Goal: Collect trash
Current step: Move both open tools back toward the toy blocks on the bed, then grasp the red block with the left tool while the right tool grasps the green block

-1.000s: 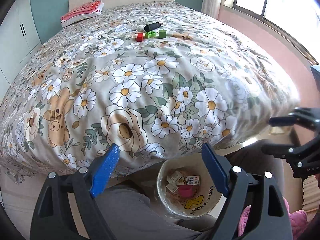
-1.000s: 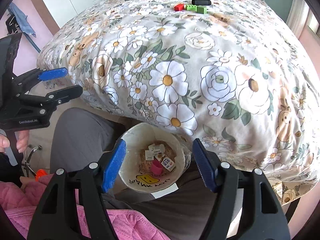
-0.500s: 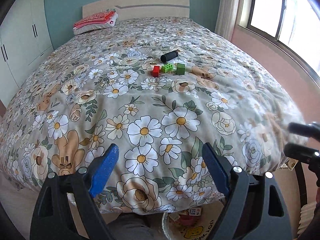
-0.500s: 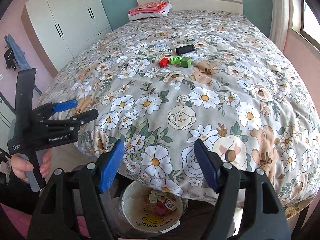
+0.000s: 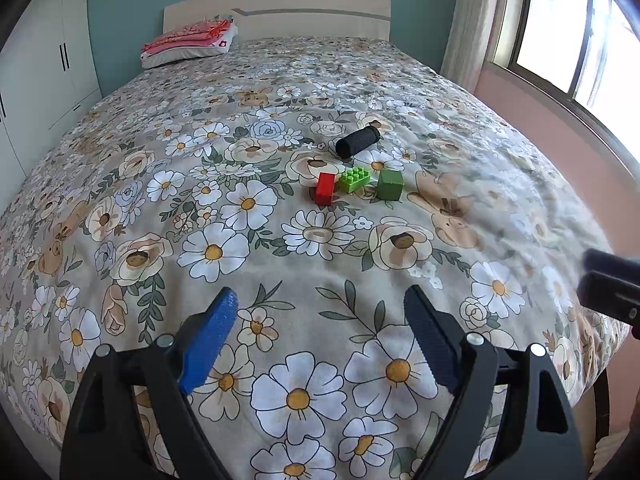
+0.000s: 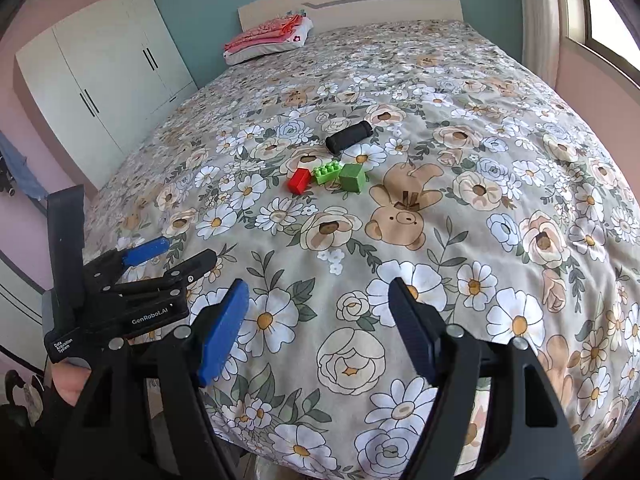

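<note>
On the flowered bedspread (image 5: 240, 248) lie a red block (image 5: 325, 188), a light green studded brick (image 5: 355, 179), a dark green cube (image 5: 390, 185) and a black cylinder (image 5: 357, 141) just behind them. The same four show in the right wrist view: red block (image 6: 299, 181), green brick (image 6: 327, 172), green cube (image 6: 352, 177), black cylinder (image 6: 348, 137). My left gripper (image 5: 320, 336) is open and empty over the bed's near edge. My right gripper (image 6: 318, 320) is open and empty beside it. The left gripper also shows in the right wrist view (image 6: 168, 256). No bin is in view.
A folded red and white pillow (image 5: 188, 42) lies by the headboard (image 5: 312, 14). White wardrobes (image 6: 104, 76) stand left of the bed. A window (image 5: 572, 36) and pink wall run along the right side.
Both grippers have risen from the bin of trash between the knees and now look across the bed. The bin has dropped out of view. Both stay open and empty.
</note>
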Available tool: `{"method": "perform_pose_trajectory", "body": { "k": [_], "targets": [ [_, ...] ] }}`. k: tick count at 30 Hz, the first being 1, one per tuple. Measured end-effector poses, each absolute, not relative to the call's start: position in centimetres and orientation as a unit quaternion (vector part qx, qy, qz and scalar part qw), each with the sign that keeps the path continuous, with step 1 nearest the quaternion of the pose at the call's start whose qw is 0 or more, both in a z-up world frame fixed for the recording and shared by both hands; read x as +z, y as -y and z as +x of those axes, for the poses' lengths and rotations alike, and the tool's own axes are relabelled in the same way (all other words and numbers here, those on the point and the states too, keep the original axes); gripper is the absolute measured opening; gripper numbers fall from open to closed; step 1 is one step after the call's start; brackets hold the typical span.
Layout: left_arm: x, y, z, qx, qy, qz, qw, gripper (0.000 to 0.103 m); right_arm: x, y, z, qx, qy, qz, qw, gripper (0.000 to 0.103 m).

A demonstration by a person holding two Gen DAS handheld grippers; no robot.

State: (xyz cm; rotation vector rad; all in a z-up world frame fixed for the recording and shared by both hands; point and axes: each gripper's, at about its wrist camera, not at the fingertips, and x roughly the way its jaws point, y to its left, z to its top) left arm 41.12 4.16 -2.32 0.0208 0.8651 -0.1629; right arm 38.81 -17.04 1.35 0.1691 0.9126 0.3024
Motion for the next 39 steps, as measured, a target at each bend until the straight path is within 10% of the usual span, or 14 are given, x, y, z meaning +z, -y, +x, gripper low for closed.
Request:
{"method": "perform_pose_trajectory", "body": {
  "k": [23,32,39],
  "targets": [
    [-10.0,-3.3,56.4,-0.136,-0.43,-0.009,0.892,0.085,-10.1,14.2,60.5,0.056,-0.484,0.085,0.869,0.072],
    [-11.7,-1.9,59.1,-0.144,-0.439,0.004,0.887,0.058,-12.1,13.8,63.0,0.038,-0.477,0.08,0.875,0.072],
    [-12.0,-1.5,59.4,-0.142,-0.439,0.001,0.887,0.022,-12.4,13.9,63.2,0.035,-0.47,0.065,0.88,0.04]
  ]
}}
